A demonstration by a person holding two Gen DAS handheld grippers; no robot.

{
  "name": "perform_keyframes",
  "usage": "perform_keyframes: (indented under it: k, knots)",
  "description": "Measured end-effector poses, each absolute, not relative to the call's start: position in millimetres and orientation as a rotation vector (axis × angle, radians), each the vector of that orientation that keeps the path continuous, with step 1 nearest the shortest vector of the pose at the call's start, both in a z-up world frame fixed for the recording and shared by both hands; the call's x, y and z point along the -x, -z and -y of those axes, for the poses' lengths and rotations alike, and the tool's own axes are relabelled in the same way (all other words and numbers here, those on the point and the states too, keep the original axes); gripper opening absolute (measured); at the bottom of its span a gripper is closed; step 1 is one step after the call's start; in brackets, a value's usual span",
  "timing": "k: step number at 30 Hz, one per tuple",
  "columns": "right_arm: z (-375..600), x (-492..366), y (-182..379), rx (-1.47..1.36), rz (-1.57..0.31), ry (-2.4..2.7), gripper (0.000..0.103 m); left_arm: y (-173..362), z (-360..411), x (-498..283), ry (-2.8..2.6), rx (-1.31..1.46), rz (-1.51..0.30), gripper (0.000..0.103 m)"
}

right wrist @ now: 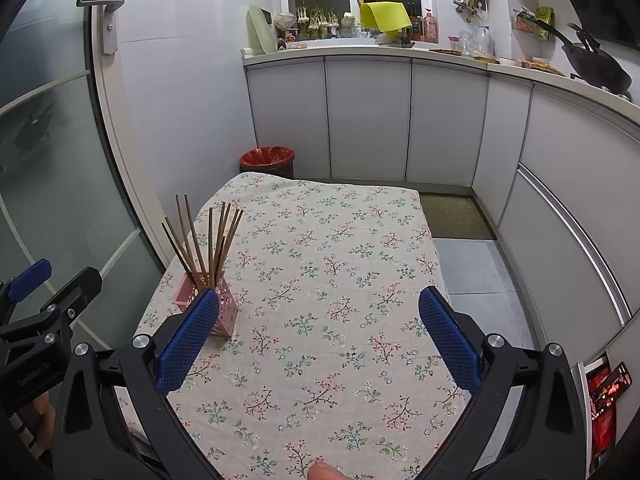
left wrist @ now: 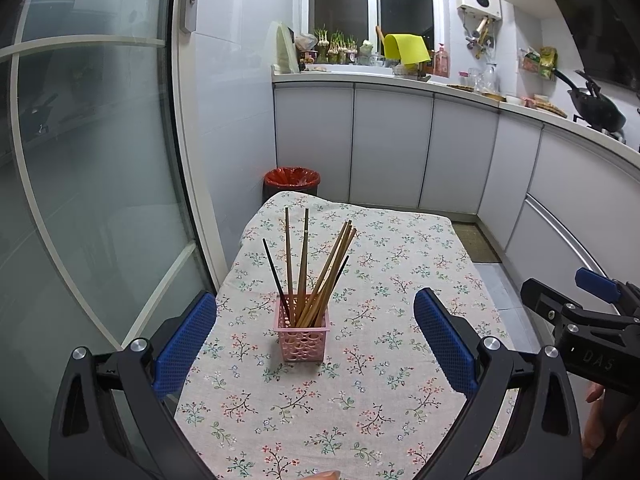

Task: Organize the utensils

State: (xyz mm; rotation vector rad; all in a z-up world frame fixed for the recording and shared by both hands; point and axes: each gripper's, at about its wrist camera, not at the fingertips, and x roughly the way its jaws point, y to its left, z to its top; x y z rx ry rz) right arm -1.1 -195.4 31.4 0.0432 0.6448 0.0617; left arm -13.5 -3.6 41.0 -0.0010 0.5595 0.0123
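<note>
Standing upright in the pink basket (left wrist: 303,338) on the left part of the floral tablecloth (left wrist: 400,264), the chopsticks (left wrist: 320,276) lean apart, while the left gripper (left wrist: 316,332) and the right gripper (right wrist: 319,330) both hover wide apart, holding nothing.

Only the pink holder (left wrist: 303,336) of upright chopsticks (left wrist: 320,276) interrupts the tablecloth (left wrist: 400,280); cabinets (left wrist: 392,148) stand beyond.
</note>
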Motion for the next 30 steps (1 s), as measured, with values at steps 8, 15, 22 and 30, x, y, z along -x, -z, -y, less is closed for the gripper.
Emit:
perform_keyframes:
  k: [8, 15, 22, 30]
  knots:
    - [195.7, 2.1, -33.4, -0.047, -0.639, -0.057, 0.096, -41.3, 4.4, 12.2, -0.017, 0.001, -0.557, 0.096]
    - [196.9, 2.4, -34.5, -0.051, -0.637, -0.058, 0.096, -40.8, 5.6, 13.8, -0.013, -0.001, -0.557, 0.096]
    - [197.3, 2.1, -34.8, -0.054, -0.635, -0.057, 0.096, -40.5, 6.1, 14.2, -0.016, 0.002, -0.555, 0.096]
    - [196.6, 1.9, -35.1, -0.053, -0.635, -0.059, 0.096, -40.5, 5.6, 13.8, -0.017, 0.002, -0.555, 0.096]
